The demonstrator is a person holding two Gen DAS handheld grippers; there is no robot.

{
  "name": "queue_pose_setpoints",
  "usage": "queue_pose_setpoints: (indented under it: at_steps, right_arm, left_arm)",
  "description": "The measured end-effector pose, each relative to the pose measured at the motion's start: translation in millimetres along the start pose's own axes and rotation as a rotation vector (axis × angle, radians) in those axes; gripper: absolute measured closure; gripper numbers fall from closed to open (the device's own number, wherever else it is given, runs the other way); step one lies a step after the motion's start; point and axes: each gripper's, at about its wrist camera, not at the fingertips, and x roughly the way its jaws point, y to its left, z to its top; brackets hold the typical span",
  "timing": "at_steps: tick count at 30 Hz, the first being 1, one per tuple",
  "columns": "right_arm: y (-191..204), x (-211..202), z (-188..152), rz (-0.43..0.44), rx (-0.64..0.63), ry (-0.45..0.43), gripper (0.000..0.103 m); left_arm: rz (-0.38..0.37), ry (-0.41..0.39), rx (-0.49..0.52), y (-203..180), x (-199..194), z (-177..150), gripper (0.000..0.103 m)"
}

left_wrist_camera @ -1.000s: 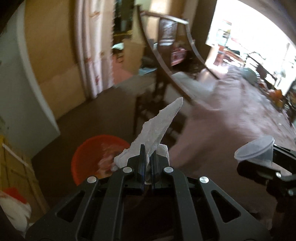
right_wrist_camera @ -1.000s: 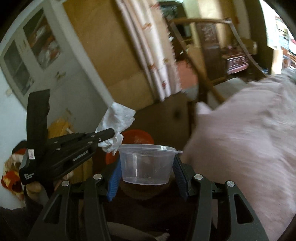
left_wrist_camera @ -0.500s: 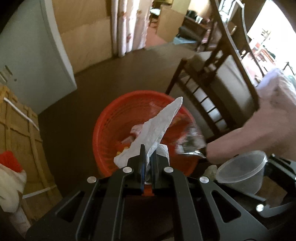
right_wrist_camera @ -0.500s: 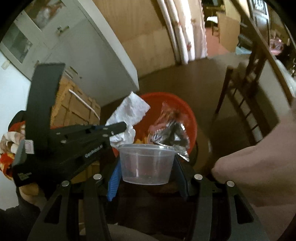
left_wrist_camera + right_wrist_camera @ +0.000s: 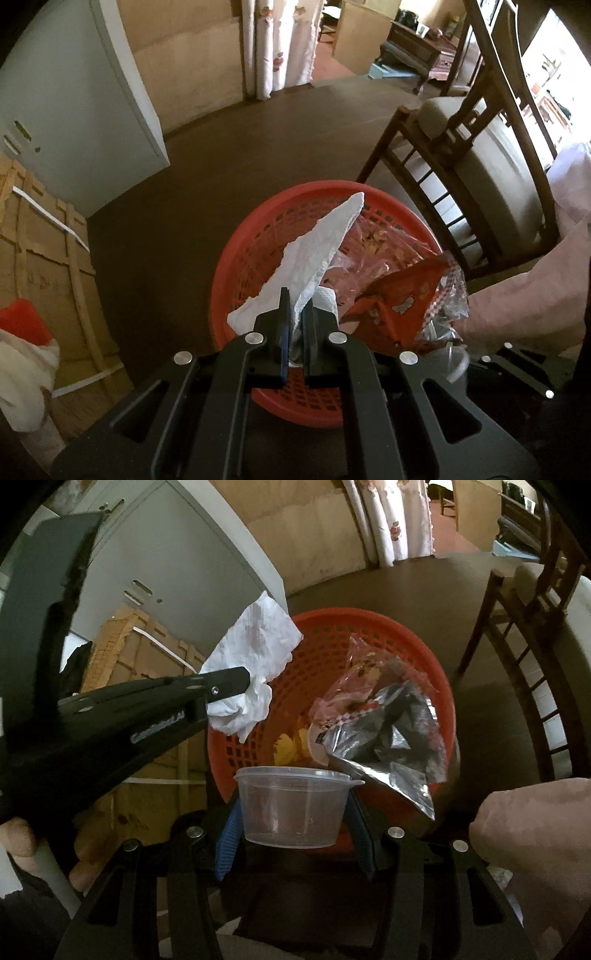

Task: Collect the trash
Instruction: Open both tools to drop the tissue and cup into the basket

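- L gripper [image 5: 294,317]: jaws nearly together, pinching a white paper napkin [image 5: 317,247]. Napkin sticks up and fwd past the fingertips, crumpled end bunched at the tips.
- Orange mesh basket [image 5: 255,251] sits on the floor just ahead of and below L gripper; napkin hangs over its near-left part, not touching the contents as far as can be told.
- R gripper [image 5: 291,812]: jaws spread abt a cup's width, clamped on both sides of a clear plastic cup [image 5: 291,805]. Cup upright, looks empty.
- From R wrist view, basket is directly ahead of and below the cup; L gripper comes in from the left w/ napkin over the basket's left rim.
- In basket: silver foil wrapper [image 5: 391,738], clear plastic bag [image 5: 365,675], yellow scraps [image 5: 288,749].
- Wooden chair [image 5: 461,155] right of and beyond basket; cardboard boxes [image 5: 40,258] to the left.
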Motion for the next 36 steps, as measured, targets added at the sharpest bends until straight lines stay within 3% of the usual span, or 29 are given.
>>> queue_pose_setpoints:
  at_steps: [2, 6, 14, 24, 26, 27, 28, 30, 36]
  right_arm:
    - [-3, 8, 5, 0.006, 0.010, 0.010, 0.050]
    - [-8, 9, 5, 0.024, 0.051, 0.005, 0.044]
    - [-24, -1, -2, 0.075, 0.118, -0.007, 0.041]
    - [-25, -52, -15, 0.094, 0.098, -0.090, 0.041]
    - [-26, -62, -17, 0.100, 0.105, -0.110, 0.041]
    - [-27, -65, -18, 0.103, 0.105, -0.117, 0.041]
    - [-27, -69, -19, 0.102, 0.102, -0.125, 0.041]
    - [-26, -78, -20, 0.094, 0.093, -0.148, 0.041]
    - [-30, -101, -23, 0.109, 0.100, -0.201, 0.041]
  left_arm:
    - [0.013, 0.002, 0.008, 0, 1, 2, 0.089]
    - [0.019, 0.000, -0.015, 4, -1, 4, 0.071]
    - [0.024, -0.021, -0.008, 0, -12, 6, 0.059]
    - [0.053, -0.045, -0.012, -5, -23, 9, 0.047]
    - [0.085, -0.049, -0.008, -6, -23, 10, 0.038]
    - [0.118, -0.043, -0.009, -6, -21, 11, 0.025]
    - [0.178, -0.017, -0.011, -6, -15, 12, 0.022]
    - [0.192, 0.020, 0.003, -8, -9, 11, 0.022]
    - [0.216, 0.013, 0.037, -13, -17, 8, 0.022]
